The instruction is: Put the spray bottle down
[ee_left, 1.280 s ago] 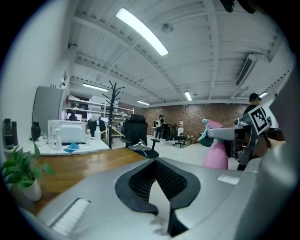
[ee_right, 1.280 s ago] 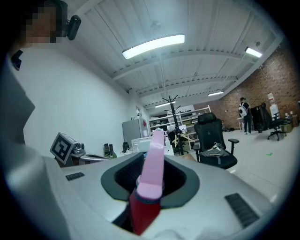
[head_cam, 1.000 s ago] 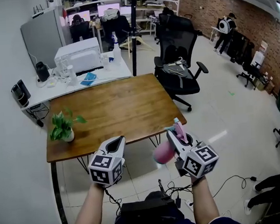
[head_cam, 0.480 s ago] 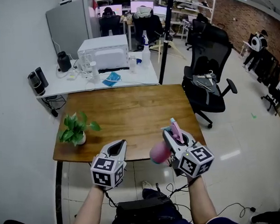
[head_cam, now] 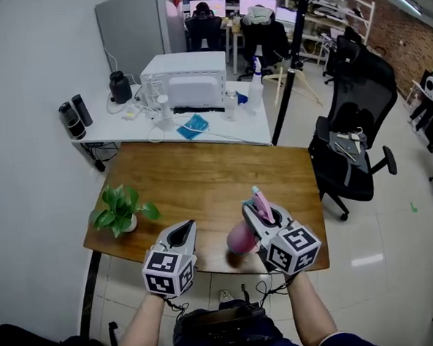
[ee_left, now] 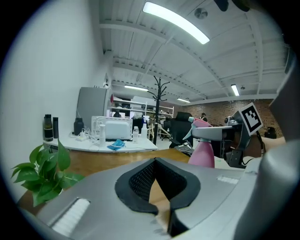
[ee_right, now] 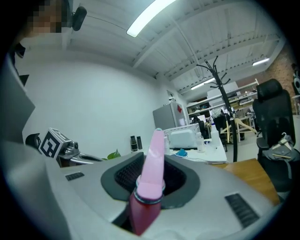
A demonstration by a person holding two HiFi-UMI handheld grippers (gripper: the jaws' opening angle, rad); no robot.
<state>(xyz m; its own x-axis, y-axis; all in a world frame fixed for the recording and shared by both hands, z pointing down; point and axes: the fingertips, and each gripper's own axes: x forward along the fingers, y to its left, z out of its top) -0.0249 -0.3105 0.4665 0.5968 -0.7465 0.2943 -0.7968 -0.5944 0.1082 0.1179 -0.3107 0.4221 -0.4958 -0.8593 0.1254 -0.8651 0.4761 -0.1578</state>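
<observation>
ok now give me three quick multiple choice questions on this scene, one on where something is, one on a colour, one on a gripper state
1. Where on the brown wooden table does the leafy green potted plant stand, in the head view?
A) left part
B) middle
C) right edge

2. What colour is the plastic spray bottle?
A) blue
B) pink
C) yellow

3. How is the right hand-held gripper?
A) open, nothing in it
B) shut on the potted plant
C) shut on the spray bottle

Answers:
1 A, the plant sits near the table's left edge.
2 B, its body and trigger head are pink.
3 C, the right gripper view shows the bottle's neck clamped between the jaws.
</observation>
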